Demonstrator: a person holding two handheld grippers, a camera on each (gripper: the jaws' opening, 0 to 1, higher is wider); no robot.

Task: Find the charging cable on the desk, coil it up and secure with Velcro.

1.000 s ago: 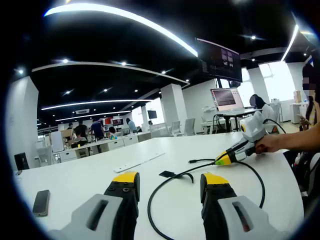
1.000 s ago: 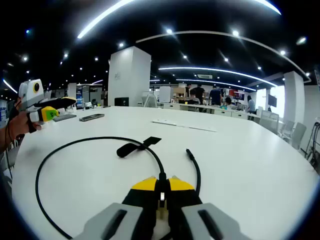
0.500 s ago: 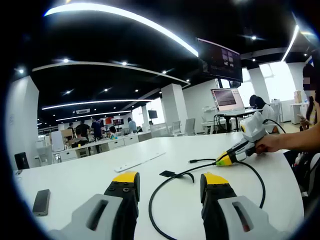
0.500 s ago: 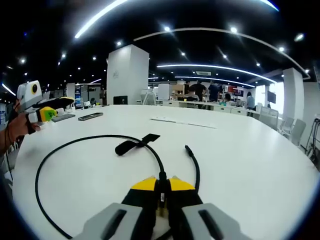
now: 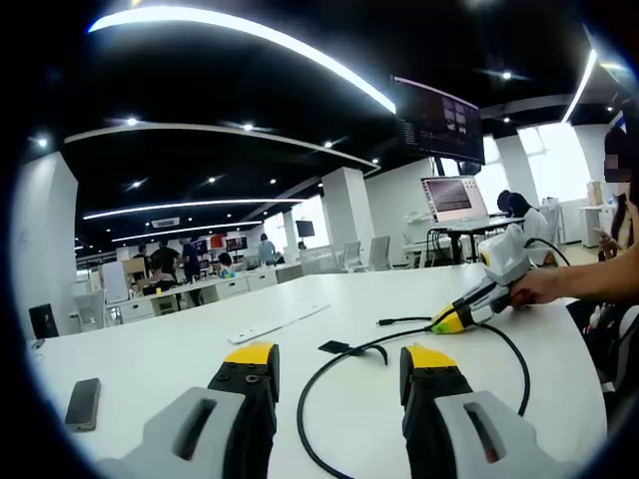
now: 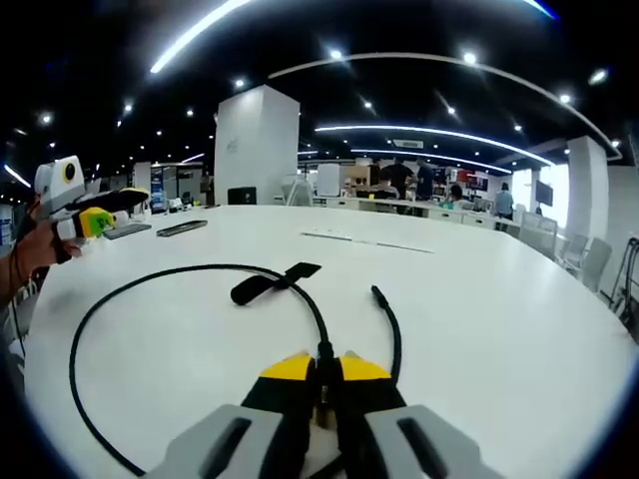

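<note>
Right gripper (image 6: 324, 361) clamped on charging cable (image 6: 150, 284) atop white desk (image 6: 499, 299); left gripper (image 5: 337, 371) jaws apart, unloaded.

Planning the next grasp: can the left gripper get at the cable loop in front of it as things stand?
Probably yes. The left gripper is open, and the black cable curves across bare white desk just ahead of its jaws, nothing between. The right gripper is shut on the cable further along, away from that stretch.

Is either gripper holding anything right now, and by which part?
The right gripper is shut on the black charging cable, pinching it near one plug end. The left gripper is open, holding nothing.
</note>
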